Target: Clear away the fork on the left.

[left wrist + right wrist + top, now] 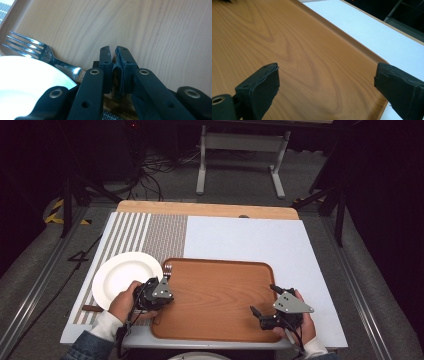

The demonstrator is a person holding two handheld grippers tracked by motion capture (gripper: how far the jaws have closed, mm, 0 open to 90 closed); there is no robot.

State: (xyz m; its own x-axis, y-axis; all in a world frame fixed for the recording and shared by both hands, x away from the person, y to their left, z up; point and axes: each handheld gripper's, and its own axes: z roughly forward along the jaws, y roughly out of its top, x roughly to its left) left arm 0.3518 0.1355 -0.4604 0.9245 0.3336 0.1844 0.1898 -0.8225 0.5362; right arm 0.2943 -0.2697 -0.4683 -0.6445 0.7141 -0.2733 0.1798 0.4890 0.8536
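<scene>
The left gripper (pixel 114 58) has its jaws pressed together on the wooden handle of a fork (pixel 46 53), low in the frame. The fork lies along the left rim of the tray (pixel 215 295), tines toward the upper left. It looks light and stiff, its steel slippery; the handle seems the better hold. The white plate (pixel 125 275) crowds it. The right gripper (pixel 265 302) hovers spread.

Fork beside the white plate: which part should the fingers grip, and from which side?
Grip the fork at its narrow neck behind the tines, fingers coming down from above and astride it. It lies flat on the tray, and the plate rim crowds one side, so a sideways approach looks blocked.
</scene>
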